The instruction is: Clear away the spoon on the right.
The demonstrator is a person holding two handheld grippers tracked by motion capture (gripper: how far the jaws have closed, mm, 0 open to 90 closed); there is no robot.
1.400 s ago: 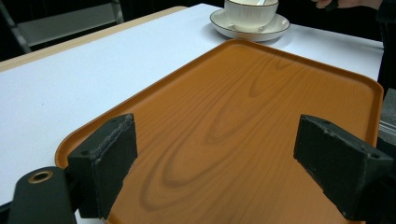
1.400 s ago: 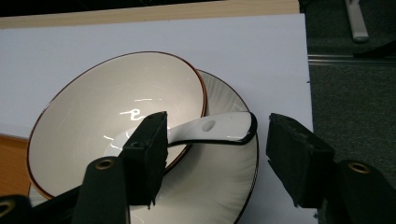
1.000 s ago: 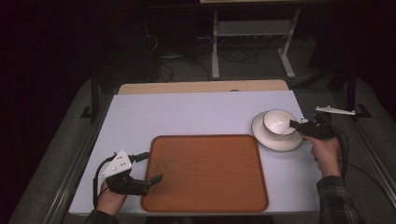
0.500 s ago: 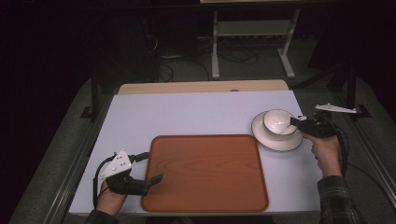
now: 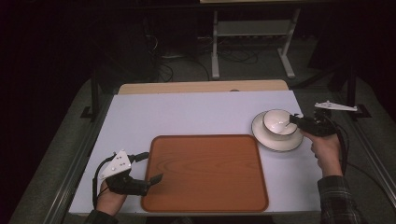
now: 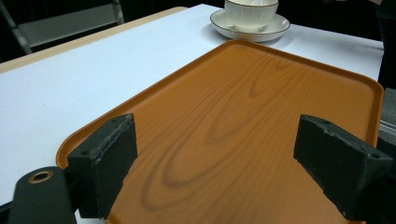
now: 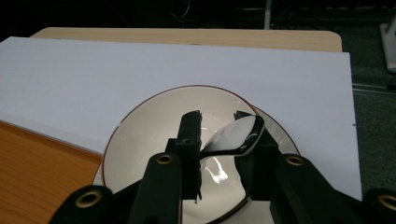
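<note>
White bowl (image 7: 154, 135), thin brown rim, glossy, on saucer (image 5: 261, 136).

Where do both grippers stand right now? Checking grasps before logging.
Left gripper: open, jaws wide over the tray, holding nothing.
Right gripper: jaws have just been closing around the spoon in the cup.

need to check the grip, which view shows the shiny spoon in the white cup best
The right gripper view: the shiny metal spoon lies large between the right gripper jaws over the white gold-rimmed cup. The high view shows a faint glint; the left gripper view shows the cup's outside.
</note>
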